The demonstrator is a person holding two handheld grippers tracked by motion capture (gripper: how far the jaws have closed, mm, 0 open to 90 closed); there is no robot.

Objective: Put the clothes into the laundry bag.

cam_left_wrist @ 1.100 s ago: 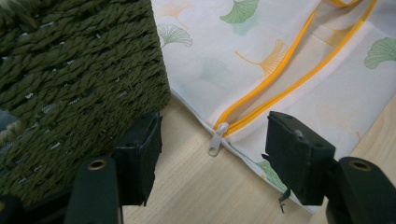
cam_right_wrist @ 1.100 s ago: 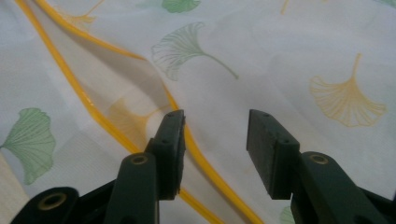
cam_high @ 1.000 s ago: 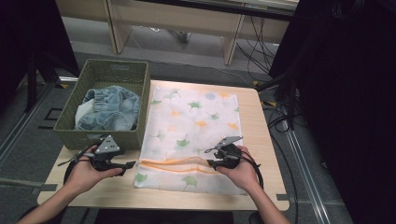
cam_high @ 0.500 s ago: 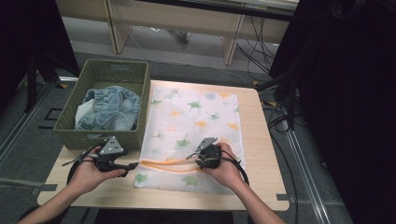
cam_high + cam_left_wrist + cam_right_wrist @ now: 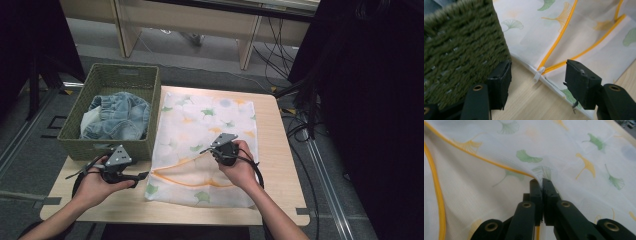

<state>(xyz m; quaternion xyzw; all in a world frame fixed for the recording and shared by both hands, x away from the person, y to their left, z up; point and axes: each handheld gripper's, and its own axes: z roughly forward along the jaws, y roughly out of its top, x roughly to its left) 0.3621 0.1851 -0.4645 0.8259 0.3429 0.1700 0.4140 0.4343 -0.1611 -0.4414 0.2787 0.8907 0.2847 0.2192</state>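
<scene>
Right gripper (image 5: 216, 150) pinching the mesh laundry bag (image 5: 205, 150); left gripper (image 5: 131, 176) idle beside it.

Bag lies flat on the worktop (image 5: 280, 165), just right of the green woven basket (image 5: 107, 80) that holds denim (image 5: 117, 117). Right jaws have just closed and now clamp a fold of the bag's top layer by the orange zipper (image 5: 486, 160), fabric pulled up off the bag. Left jaws released, nothing between them, straddling the zipper's white pull tab (image 5: 537, 76) at the bag's corner next to the basket wall.
</scene>
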